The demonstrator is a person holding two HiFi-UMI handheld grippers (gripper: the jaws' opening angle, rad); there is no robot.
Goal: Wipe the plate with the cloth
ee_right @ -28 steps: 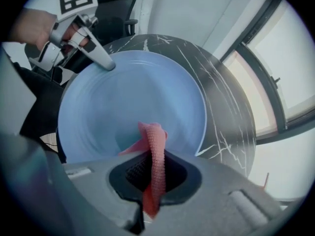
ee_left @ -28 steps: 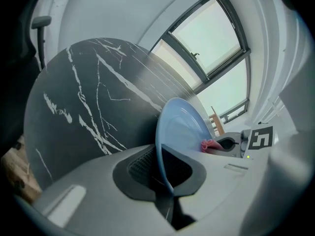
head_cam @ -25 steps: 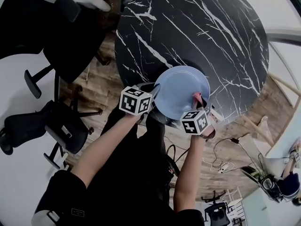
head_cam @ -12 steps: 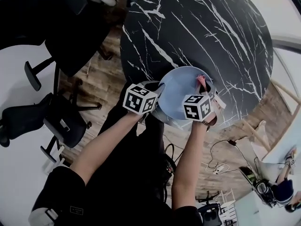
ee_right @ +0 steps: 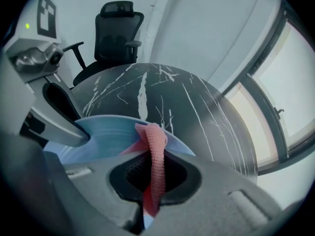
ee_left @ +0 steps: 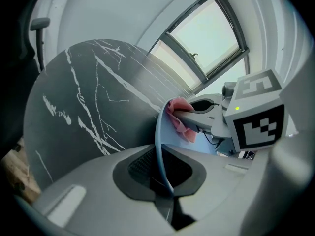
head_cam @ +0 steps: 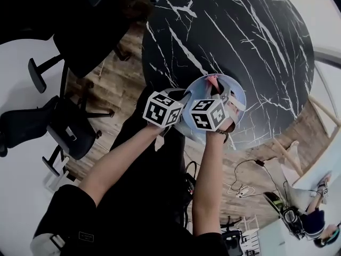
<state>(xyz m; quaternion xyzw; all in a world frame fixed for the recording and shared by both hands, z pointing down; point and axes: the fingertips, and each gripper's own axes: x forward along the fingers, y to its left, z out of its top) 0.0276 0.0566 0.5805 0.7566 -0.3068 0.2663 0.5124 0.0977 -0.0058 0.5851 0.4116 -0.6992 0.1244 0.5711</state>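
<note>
Nearest, the person's forearms (head_cam: 210,180) are seen reaching forward side by side, each bearing a gripper. The left gripper (ee_left: 165,181) is found with its jaws nearly together, clamped on the near rim of the blue plate (ee_left: 158,141). The plate is seen edge-on between them and is held tilted up at the near edge of the black marble table (head_cam: 234,36). The right gripper (ee_right: 152,193) is closed on the pink cloth (ee_right: 155,151). A strip of the cloth is pinched between its jaws, and the free end is laid against the plate's face close to the far rim. In the head view the left gripper is placed at the plate's left edge and the right gripper over its middle. Beyond the table, a black office chair (ee_right: 115,28) is noted against a pale wall. A large window (ee_left: 206,38) is recorded on the far side of the room.
</note>
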